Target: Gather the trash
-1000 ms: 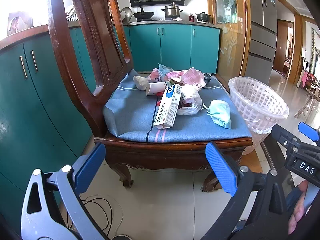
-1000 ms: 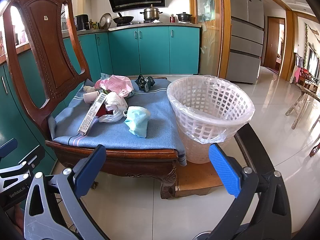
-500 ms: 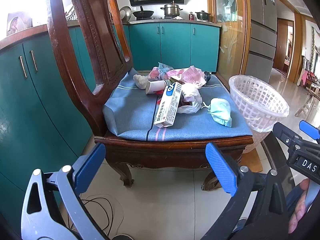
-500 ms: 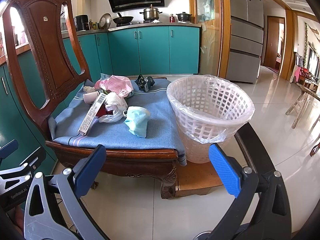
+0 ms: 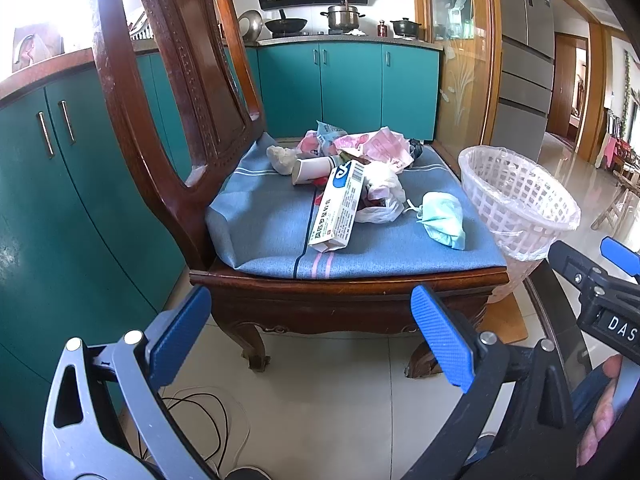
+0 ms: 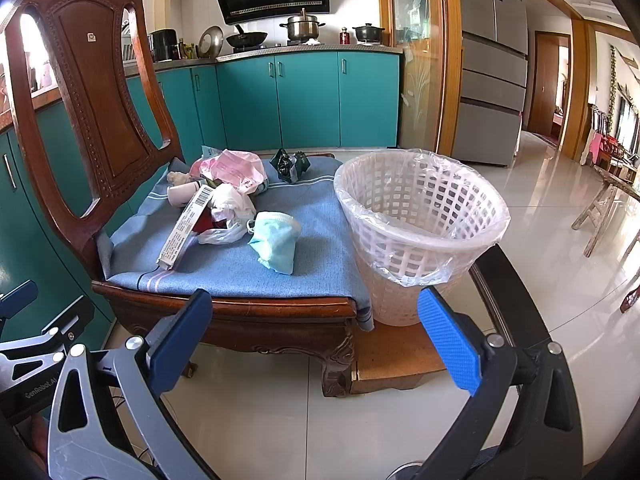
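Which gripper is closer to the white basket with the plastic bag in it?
Right. The right gripper is open, low in front of the white plastic lattice basket and pointing about at it. The left gripper is open too, further left, facing the wooden chair, with the basket off to its right.

Beside the glossy carved-wood chair (image 6: pixel 100 92) with its matt woven cloth cushion (image 6: pixel 316 264) stands a white plastic lattice basket (image 6: pixel 420 248) lined with thin clear film, on glossy floor tiles (image 6: pixel 280 412).
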Demonstrator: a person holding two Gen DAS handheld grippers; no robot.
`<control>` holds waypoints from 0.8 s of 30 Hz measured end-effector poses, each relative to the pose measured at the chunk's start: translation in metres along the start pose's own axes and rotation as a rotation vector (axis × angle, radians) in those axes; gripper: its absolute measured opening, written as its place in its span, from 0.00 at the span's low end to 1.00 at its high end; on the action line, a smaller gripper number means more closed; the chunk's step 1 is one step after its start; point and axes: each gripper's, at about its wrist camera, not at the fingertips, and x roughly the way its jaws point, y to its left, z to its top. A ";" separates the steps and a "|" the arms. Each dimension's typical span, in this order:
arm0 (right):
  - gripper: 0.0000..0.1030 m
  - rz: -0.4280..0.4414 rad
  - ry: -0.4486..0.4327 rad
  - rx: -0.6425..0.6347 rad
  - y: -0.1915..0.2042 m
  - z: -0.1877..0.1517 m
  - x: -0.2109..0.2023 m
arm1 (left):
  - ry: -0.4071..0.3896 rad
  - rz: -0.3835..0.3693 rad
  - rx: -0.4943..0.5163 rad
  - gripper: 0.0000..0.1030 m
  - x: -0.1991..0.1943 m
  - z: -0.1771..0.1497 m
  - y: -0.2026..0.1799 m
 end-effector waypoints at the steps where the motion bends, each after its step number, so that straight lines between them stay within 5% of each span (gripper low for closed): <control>1: 0.97 0.001 0.001 0.000 0.000 0.000 0.000 | 0.002 0.000 -0.001 0.97 0.000 0.000 0.000; 24: 0.97 0.006 0.007 0.006 0.000 0.000 0.000 | 0.016 -0.003 0.012 0.97 0.002 -0.001 -0.001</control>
